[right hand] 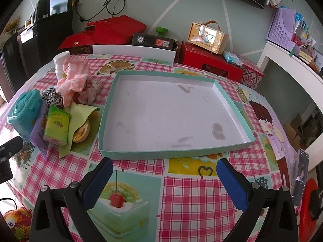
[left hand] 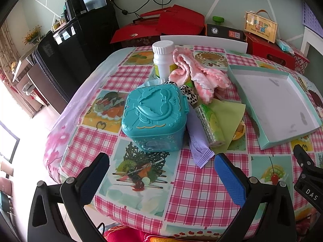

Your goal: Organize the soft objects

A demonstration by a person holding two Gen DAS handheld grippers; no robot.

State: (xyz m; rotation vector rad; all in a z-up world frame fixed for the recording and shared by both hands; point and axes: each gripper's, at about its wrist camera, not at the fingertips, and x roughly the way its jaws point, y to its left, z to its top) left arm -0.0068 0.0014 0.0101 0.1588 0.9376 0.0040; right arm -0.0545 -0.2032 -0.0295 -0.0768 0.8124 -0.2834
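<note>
Now | pink-white knit cloth (left hand: 198, 74) crumpled, fluffy | left tool (left hand: 161, 173), right tool (right hand: 164, 178) wide

We've got open tablecloth (right hand: 181, 191) in front of the tray (right hand: 113, 109), its inside bare. Left approach blocked: teal box (left hand: 155, 117) fronts the pink knit (left hand: 193, 74) w/ white bottle (left hand: 162, 58) behind.

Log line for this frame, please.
left gripper: open, empty | right gripper: open, empty | tray: empty | pink knit: in pile

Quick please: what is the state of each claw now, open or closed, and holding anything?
Left claw: open, holding nothing.
Right claw: open, holding nothing.
</note>
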